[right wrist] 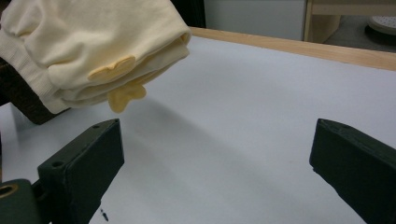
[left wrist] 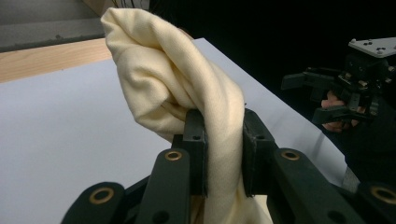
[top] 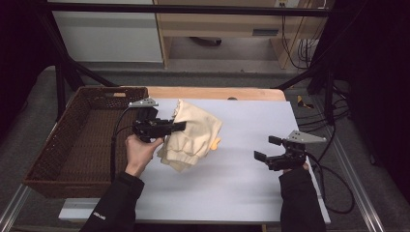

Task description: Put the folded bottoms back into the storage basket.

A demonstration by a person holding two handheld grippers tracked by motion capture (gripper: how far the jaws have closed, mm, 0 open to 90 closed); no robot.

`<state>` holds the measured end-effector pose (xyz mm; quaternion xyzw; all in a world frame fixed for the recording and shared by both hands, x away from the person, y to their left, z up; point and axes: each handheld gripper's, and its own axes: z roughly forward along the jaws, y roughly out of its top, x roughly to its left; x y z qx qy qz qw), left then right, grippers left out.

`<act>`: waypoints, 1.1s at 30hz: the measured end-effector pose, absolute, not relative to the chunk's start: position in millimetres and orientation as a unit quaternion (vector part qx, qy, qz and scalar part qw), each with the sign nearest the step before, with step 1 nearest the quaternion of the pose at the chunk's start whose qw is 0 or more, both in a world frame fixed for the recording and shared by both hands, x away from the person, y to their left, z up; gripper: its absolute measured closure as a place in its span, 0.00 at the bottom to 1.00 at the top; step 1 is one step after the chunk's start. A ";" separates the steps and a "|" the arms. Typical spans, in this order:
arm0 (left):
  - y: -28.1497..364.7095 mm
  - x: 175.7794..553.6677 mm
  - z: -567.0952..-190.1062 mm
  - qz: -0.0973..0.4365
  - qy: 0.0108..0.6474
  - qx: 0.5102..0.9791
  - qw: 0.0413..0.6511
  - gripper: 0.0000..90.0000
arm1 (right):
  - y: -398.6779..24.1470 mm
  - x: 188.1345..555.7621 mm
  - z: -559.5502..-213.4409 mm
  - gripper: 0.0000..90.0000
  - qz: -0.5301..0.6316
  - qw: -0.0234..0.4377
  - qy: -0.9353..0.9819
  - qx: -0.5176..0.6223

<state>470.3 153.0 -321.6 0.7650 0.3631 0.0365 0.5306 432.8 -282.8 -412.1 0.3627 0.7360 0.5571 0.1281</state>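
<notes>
A folded cream garment with ribbed cuffs hangs above the white table sheet, lifted off it. My left gripper is shut on a thick fold of the garment, which bulges up between both pads. In the right gripper view the garment hangs at upper left with a yellow tab below it. My right gripper rests open at the right of the sheet with nothing between its fingers. It also shows far right in the left gripper view, right gripper.
A brown wicker basket stands at the table's left edge beside my left hand. The wooden table edge runs along the back. Black frame posts and cables stand at both sides.
</notes>
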 end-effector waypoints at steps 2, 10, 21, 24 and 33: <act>155.3 470.2 -320.3 0.038 0.364 0.764 0.531 0.83 | -282.9 432.7 -412.1 0.04 0.557 0.128 0.736 0.362; 162.5 469.8 -314.9 0.043 0.366 0.762 0.532 0.83 | -282.8 432.8 -412.2 0.04 0.557 0.128 0.736 0.363; 171.4 468.1 -306.7 0.049 0.369 0.759 0.534 0.83 | -283.2 432.6 -411.9 0.04 0.557 0.128 0.736 0.362; 174.5 468.0 -305.0 0.051 0.370 0.759 0.534 0.83 | -283.0 432.7 -412.0 0.04 0.558 0.128 0.736 0.362; 185.5 467.2 -299.3 0.055 0.375 0.754 0.536 0.83 | -282.9 432.6 -411.9 0.04 0.557 0.128 0.736 0.363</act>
